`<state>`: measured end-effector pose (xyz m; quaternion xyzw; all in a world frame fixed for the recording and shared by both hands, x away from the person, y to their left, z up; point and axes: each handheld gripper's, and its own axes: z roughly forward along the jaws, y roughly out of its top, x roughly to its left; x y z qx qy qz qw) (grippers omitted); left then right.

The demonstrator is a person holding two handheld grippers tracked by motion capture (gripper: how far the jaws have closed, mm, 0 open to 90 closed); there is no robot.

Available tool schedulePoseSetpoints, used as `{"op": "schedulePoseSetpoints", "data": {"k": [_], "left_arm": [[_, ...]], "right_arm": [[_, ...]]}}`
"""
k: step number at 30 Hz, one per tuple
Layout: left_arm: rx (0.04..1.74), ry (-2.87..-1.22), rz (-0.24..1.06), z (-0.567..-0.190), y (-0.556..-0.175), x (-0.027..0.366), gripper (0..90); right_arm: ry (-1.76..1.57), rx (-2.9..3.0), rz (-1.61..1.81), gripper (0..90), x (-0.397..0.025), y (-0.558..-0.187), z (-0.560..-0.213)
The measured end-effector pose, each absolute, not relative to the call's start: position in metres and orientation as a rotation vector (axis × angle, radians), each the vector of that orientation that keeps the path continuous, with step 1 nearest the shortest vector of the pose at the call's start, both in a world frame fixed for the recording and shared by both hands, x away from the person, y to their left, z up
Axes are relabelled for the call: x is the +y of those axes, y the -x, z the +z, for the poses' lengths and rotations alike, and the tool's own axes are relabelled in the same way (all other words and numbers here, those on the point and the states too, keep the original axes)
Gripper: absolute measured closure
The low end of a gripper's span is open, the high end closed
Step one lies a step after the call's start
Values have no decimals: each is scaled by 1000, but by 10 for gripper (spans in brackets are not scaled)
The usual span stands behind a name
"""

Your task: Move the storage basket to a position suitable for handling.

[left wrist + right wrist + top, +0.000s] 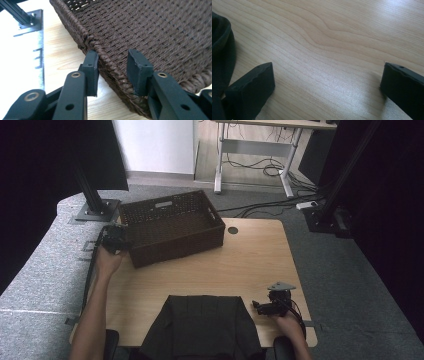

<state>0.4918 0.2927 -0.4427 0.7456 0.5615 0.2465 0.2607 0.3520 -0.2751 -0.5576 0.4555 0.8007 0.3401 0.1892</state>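
Straddling the braided rim of the dark woven basket [150, 32], the left gripper [112, 67] has its jaws parted, one outside the wall and one inside, not yet closed. The basket sits at the far left of the desk [250, 260]. Judgement: light and fairly stiff, with a coarse, grippy weave; the thick rim is the best hold, though one corner grasp may tilt it. The right gripper [327, 85] hangs wide over bare wood, beside a dark folded garment [200, 325] at the near edge; soft, limp.
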Motion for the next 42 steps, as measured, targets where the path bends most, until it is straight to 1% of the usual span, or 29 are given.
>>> {"op": "schedulePoseSetpoints", "data": {"k": [2, 7, 19, 29, 35, 42], "left_arm": [[1529, -2002, 640, -443, -492, 293, 655], [1504, -2011, 641, -443, -492, 290, 681], [1448, -2038, 618, -444, -488, 279, 682], [1360, -2066, 577, -445, -484, 263, 682], [1311, -2097, 562, -445, -478, 251, 680], [1275, -2085, 533, -447, -469, 246, 680]], "right_arm": [[-1281, 2251, 956, 0, -275, -352, -558], [-1281, 2251, 956, 0, -275, -352, -558], [-1280, 2252, 956, 0, -275, -352, -558], [-1280, 2251, 956, 0, -275, -352, -558], [-1282, 2252, 956, 0, -275, -352, -558], [-1282, 2252, 956, 0, -275, -352, -558]]}}
